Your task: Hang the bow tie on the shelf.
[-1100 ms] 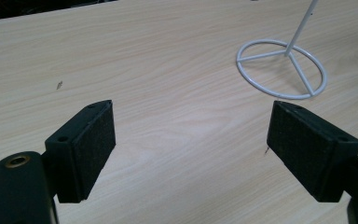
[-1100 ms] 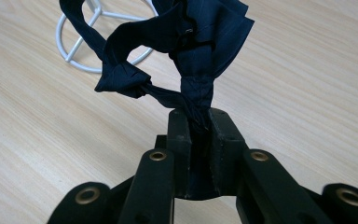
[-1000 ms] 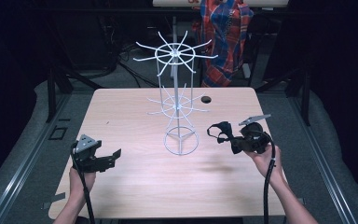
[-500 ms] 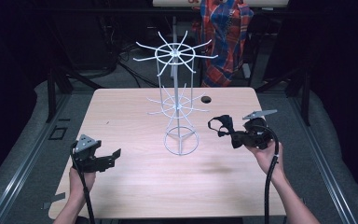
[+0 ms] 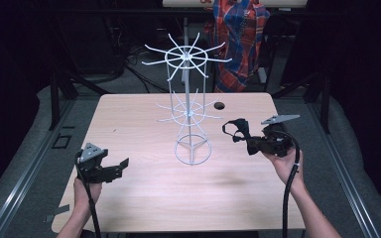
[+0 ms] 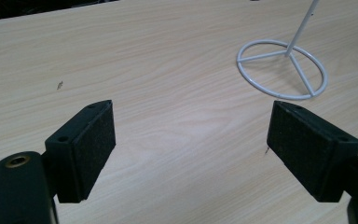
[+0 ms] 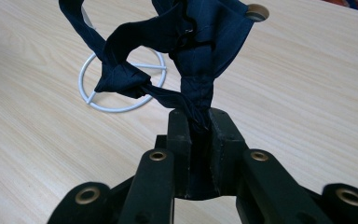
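Over the last second my right gripper (image 5: 239, 133) has drifted a little toward the left of the high view, closer to the white wire rack (image 5: 188, 106), while my left gripper (image 5: 116, 168) has stayed where it was, low at the lower left of the frame. My right hand (image 5: 284, 166) comes up from the lower right, forearm angled toward the middle, and holds its gripper above the table (image 5: 139, 119) with the jaws pointing at the rack. Those jaws are clamped tight on a dark blue cloth piece (image 7: 186, 51); in the right gripper view the cloth is pinched between the pads at centre frame and rises in knotted, looping folds toward the top edge, with the rack's round base ring (image 7: 121, 84) lying on the wood behind it at upper left. In the high view the cloth (image 5: 235, 130) hangs in the air just right of the rack, apart from its wires. My left hand (image 5: 87, 191) holds its gripper level, jaws aimed right toward the rack's base. The left gripper view shows its two black pads (image 6: 93, 140) spread wide with bare wood between them, and the base ring (image 6: 282, 70) sits at upper right.
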Demonstrator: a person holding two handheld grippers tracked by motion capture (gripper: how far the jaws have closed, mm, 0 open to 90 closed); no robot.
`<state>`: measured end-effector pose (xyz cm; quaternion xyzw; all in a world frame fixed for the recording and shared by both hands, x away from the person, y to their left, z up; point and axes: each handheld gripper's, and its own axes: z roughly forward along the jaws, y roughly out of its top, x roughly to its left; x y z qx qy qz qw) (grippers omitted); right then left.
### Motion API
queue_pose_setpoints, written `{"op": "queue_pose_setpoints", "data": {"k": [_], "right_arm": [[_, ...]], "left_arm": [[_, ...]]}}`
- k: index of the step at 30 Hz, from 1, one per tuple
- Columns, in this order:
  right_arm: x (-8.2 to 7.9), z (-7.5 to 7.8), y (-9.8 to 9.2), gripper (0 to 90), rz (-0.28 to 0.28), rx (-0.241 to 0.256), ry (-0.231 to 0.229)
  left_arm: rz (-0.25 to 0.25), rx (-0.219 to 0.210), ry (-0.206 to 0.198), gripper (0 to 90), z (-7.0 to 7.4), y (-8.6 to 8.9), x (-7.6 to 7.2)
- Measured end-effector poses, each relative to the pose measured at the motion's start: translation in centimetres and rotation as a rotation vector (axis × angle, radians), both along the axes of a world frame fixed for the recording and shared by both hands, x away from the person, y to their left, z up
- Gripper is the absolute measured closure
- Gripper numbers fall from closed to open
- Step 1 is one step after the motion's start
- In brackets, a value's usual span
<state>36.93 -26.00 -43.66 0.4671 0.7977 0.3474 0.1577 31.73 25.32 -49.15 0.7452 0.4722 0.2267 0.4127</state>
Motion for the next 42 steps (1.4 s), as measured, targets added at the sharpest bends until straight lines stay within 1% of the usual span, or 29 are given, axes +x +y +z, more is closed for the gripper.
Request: {"op": "queue_pose_setpoints", "data": {"k": [8, 19, 29, 32, 37, 40, 42], "right_arm": [[-0.3, 0.7, -0.2, 80.1, 0.002, 0.022, -0.024], [-0.6, 1.4, -0.6, 80.1, -0.004, 0.047, -0.039], [-0.5, 2.2, -0.7, 80.1, -0.011, 0.075, -0.056], [-0.5, 2.3, -0.7, 80.1, -0.011, 0.079, -0.067], [-0.4, 2.4, -0.4, 80.1, -0.003, 0.078, -0.068], [-0.3, 2.4, -0.3, 80.1, -0.004, 0.085, -0.070], [-0.2, 2.4, -0.2, 80.1, 0.004, 0.076, -0.066]], "left_arm": [[0.000, 0.000, 0.001, 15.6, 0.0, 0.0, 0.0], [-0.002, -0.002, 0.000, 15.6, 0.1, 0.0, -0.1], [-0.003, -0.002, 0.001, 15.6, 0.0, 0.0, 0.0], [-0.001, -0.002, 0.001, 15.6, 0.1, 0.0, -0.1], [-0.003, -0.003, 0.000, 15.6, 0.0, 0.0, 0.0], [-0.003, -0.002, 0.000, 15.6, 0.0, 0.0, 0.0], [-0.002, -0.003, 0.001, 15.6, 0.0, 0.0, 0.0]]}}
